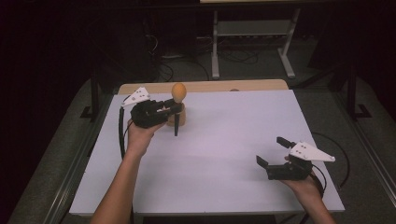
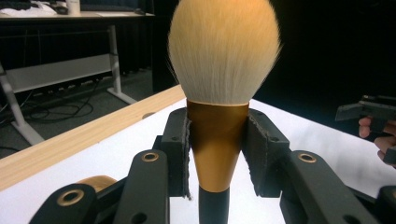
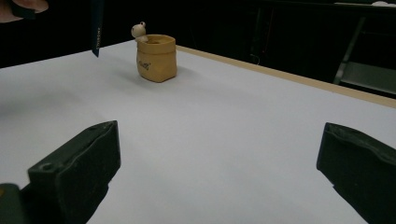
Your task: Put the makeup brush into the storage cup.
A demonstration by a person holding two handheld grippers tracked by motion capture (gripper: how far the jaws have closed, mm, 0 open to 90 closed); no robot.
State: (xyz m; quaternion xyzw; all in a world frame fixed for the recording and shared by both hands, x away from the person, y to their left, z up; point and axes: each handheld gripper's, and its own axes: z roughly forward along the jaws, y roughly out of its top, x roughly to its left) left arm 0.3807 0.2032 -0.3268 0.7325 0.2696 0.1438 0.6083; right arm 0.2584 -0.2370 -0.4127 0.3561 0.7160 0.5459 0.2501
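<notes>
There is one makeup brush (image 2: pixel 219 93), with one head of pale bristles, one gold collar and one dark handle. There is one small yellow holder (image 3: pixel 157 58) shaped like a pot, with one little figure peeking over its rim. There are two grippers: the left gripper (image 1: pixel 164 110) and the right gripper (image 1: pixel 271 151), each with two black jaws and one grey three-cornered plate. Two hands hold them, one each. There is one white table (image 1: pixel 224 140) with one wooden strip along its far edge. On the floor beyond stands one pale metal frame (image 1: pixel 252 32) with two feet.
</notes>
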